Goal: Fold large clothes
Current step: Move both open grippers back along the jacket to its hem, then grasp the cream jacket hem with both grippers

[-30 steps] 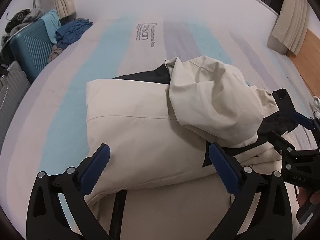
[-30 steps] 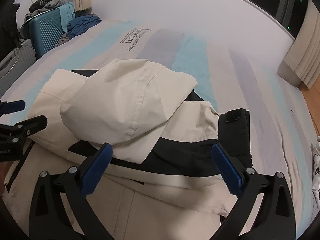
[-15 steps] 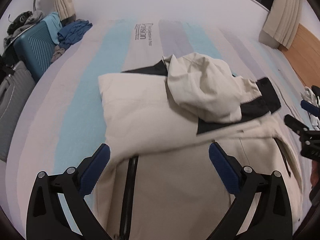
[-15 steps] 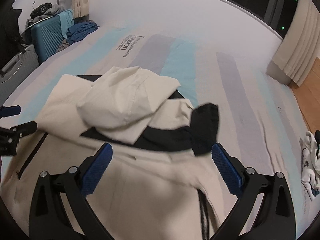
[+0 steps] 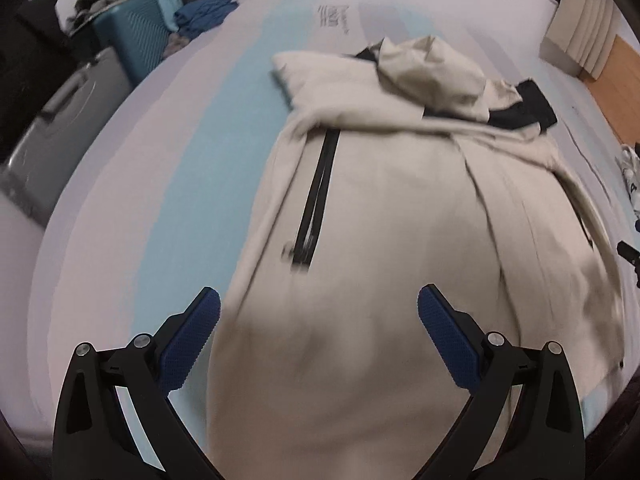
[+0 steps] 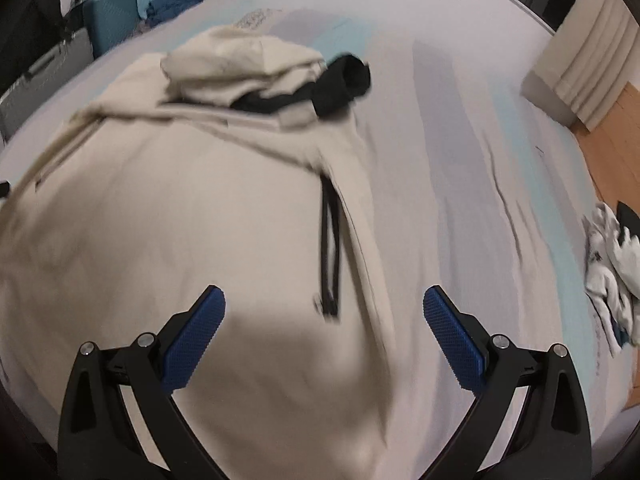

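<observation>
**Jacket barely begun, both grippers empty**

Left wrist view: the left gripper [image 5: 319, 322] hangs spread wide, holding nothing, above the cream jacket [image 5: 380, 216] lying long on the striped mattress [image 5: 168, 168], hood [image 5: 432, 68] bunched at the far end.

Right wrist view: the right gripper [image 6: 324, 320] gapes too, empty. Body unfolded; most folding seems left.

My blue finger pads [image 5: 191, 338] are knurled, matt plastic on black matt arms; cream jacket [image 5: 392, 248] is matt woven cloth, glossy black zip [image 5: 316, 196]; striped mattress [image 6: 472, 128] smooth fabric; teal suitcase [image 5: 134, 42] ribbed hard plastic; wood floor [image 6: 612, 132] satin.
</observation>
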### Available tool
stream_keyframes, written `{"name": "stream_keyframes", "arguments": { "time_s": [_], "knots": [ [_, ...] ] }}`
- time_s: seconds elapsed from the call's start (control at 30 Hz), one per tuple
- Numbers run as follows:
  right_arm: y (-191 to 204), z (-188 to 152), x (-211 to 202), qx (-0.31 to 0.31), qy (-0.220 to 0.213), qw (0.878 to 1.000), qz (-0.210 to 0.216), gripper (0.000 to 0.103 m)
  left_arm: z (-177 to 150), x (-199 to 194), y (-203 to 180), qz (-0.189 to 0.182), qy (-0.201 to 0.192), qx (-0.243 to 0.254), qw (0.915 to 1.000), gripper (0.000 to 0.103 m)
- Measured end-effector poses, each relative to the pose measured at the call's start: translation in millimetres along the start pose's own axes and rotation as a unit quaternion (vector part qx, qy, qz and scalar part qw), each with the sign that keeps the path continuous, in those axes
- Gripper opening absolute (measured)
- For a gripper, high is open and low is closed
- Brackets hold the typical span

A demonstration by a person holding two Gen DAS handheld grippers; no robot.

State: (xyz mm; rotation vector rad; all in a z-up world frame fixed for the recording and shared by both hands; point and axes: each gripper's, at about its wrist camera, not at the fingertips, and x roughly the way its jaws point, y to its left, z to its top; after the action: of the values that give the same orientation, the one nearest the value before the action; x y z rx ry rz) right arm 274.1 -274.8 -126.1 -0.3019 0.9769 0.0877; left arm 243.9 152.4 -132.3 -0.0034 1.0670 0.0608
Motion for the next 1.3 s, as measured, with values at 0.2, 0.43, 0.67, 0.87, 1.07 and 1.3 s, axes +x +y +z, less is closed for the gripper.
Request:
{"name": "stream_keyframes", "arguments": {
  "time_s": [0.2,0.43,0.67,0.87,1.07,1.3],
  "knots": [
    [-6,-45,-5,0.015,0.038,0.999,-0.017,0.095,-37,-10,21,0.004,0.015,0.004,0.9999,0.097],
    [-9,-82,-13,0.031,0.064,0.997,-0.036,0.096,-61,-12,29,-0.005,0.023,-0.001,0.9997,0.097],
    [-7,-109,-17,0.028,0.083,0.995,-0.039,0.095,-86,-12,39,-0.001,0.041,-0.019,0.999,0.097],
    [-3,-119,-17,0.012,0.091,0.995,-0.04,0.095,-105,-7,56,-0.004,0.061,-0.054,0.9967,0.097],
    [-7,-131,-8,0.02,0.111,0.993,-0.033,0.095,-114,4,68,-0.003,0.085,-0.072,0.9938,0.097],
    [-11,-140,3,0.045,0.126,0.991,0.002,0.093,-112,10,69,-0.024,0.096,-0.065,0.993,0.095]
  ]
}}
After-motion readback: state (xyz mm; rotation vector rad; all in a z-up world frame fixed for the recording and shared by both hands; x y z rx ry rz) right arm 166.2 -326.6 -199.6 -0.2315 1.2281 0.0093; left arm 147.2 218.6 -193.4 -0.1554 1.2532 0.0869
